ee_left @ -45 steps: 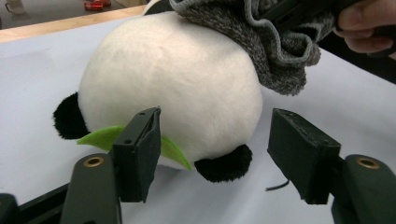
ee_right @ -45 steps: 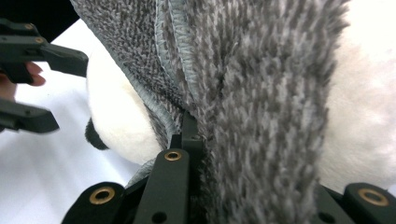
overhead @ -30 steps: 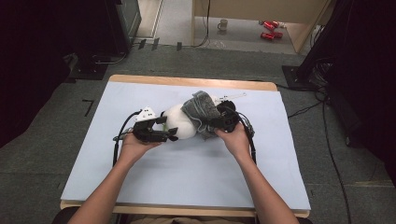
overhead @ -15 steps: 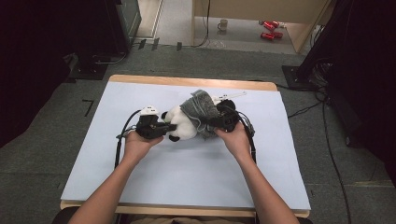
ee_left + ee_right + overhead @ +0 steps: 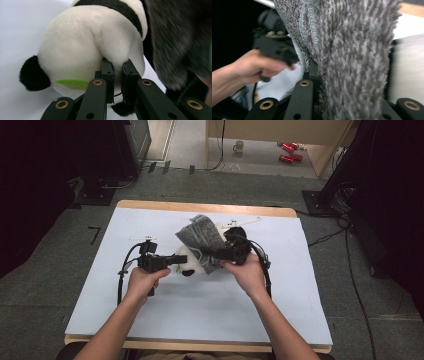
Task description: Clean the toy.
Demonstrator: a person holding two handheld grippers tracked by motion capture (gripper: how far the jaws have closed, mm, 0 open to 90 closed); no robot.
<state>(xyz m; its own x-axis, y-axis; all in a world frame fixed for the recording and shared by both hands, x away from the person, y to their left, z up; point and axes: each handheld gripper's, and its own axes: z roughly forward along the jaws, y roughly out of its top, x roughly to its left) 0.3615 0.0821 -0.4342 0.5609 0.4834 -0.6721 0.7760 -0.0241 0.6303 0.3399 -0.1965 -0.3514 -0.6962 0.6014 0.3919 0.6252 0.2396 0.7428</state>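
A black-and-white panda plush [image 5: 196,265] lies mid-table, partly under a grey fluffy cloth [image 5: 202,238]. My left gripper [image 5: 182,260] reaches in from the left. Its jaws have just been closing, and they now pinch a fold of the panda's white fur [image 5: 75,50] between the tips of the left gripper [image 5: 117,68]. A green felt leaf [image 5: 72,84] sits on the panda's side. My right gripper [image 5: 220,254] is shut on the cloth [image 5: 357,50] and holds it up. The cloth drapes over the right gripper's tips [image 5: 322,71] and hides one jaw.
The pale blue mat [image 5: 200,312] covers the wooden table [image 5: 280,212]. Small white pieces lie at the back [image 5: 245,221] and left [image 5: 142,238]. Black cables [image 5: 120,280] trail from both grippers. A mug [image 5: 239,146] stands on the floor beyond.
The left gripper moved in against the panda and shut on its fur. The right hand rose, lifting the grey cloth up off the panda.
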